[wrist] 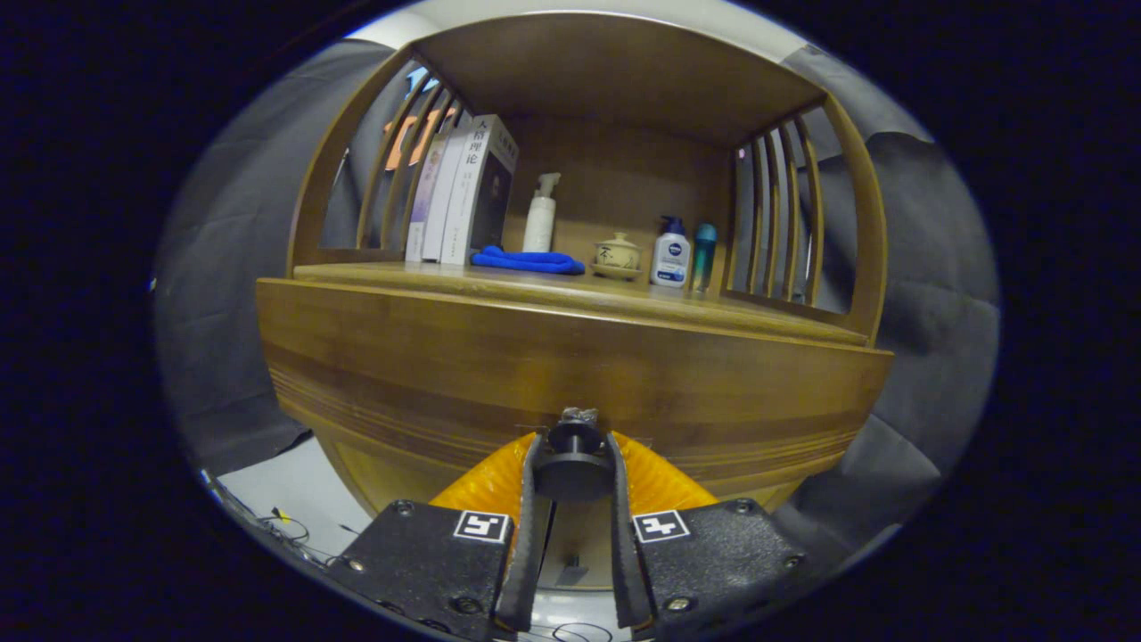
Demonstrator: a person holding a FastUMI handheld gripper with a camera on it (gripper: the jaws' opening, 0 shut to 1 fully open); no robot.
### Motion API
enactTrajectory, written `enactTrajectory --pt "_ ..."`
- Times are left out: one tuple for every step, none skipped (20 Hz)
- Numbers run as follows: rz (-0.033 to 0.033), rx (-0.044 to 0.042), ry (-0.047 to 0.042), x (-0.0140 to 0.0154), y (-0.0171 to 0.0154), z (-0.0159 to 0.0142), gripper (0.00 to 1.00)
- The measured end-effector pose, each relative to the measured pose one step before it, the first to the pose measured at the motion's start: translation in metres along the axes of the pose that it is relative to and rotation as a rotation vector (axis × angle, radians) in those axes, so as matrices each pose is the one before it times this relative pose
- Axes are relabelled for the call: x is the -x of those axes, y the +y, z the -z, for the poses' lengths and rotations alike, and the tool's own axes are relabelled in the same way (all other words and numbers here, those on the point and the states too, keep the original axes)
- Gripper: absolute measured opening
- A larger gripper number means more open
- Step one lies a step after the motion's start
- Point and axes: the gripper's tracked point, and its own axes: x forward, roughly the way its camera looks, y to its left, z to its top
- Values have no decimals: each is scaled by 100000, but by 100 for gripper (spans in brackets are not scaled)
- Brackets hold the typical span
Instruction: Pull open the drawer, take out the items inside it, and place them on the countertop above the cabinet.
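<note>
Squarely facing the wooden cabinet (570, 357) from low down, with the gripper (573, 464) pressing both fingers (532, 499) against the sides of the dark round drawer knob (573, 468), clamped on it. Sitting between the fingers, that knob, joined by a short stem to the drawer front (446, 374) just beyond them. Lying flush with the cabinet face, the drawer front, so showing nothing of what the drawer holds.

Running across just above the drawer front, the countertop (713, 308), carrying a row of things under the cabinet's upper shelf. Leaning together at the left end, near the slatted side, three books (459, 192). Lying just in front of the books, a folded blue cloth (528, 260). Standing upright behind the cloth, against the back panel, a white spray bottle (540, 214). Resting further right, on a saucer, a small lidded ceramic cup (617, 254). Standing just beside the cup, a white pump bottle (670, 252) with a blue top, and touching or nearly touching it on the far side, a slim teal bottle (703, 257), close to the right-hand slats.

Showing below the cabinet to the left, a pale floor (299, 495) with thin cables (285, 526) trailing over it.
</note>
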Motion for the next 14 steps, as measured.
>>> enactTrajectory --pt "-88 -128 200 618 12 148 38" --pt "101 0 141 481 -17 135 37" --pt "132 -51 59 748 -34 295 37" --pt "164 -261 132 854 -12 195 37" --pt "77 -186 127 786 -62 249 38" --pt "-58 -392 342 813 37 194 37" --pt "-389 798 256 713 -24 317 38" --pt "-699 1638 87 746 -12 147 38" --pt "-821 1161 185 828 -38 269 38" --pt "-609 288 534 527 -69 292 37" --pt "-384 -474 957 620 38 529 37" --pt "-564 -962 810 658 108 461 37" --pt "2 -201 -346 506 95 -84 37" --pt "-250 -128 -267 559 56 379 37"
